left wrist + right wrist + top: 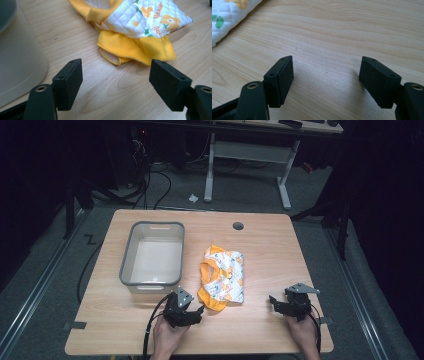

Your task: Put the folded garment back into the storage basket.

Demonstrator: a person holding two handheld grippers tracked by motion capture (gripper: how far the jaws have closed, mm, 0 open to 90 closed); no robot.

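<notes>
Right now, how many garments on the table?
1: a folded yellow-and-white garment lies mid-table, right of the grey bin, just beyond the open left gripper. Any piece folded underneath would be hidden.

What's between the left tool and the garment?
Nothing visible. The left tool stands open over bare table, with the garment's yellow hem just ahead of it. The bin sits off to the side, clear of that path.
</notes>
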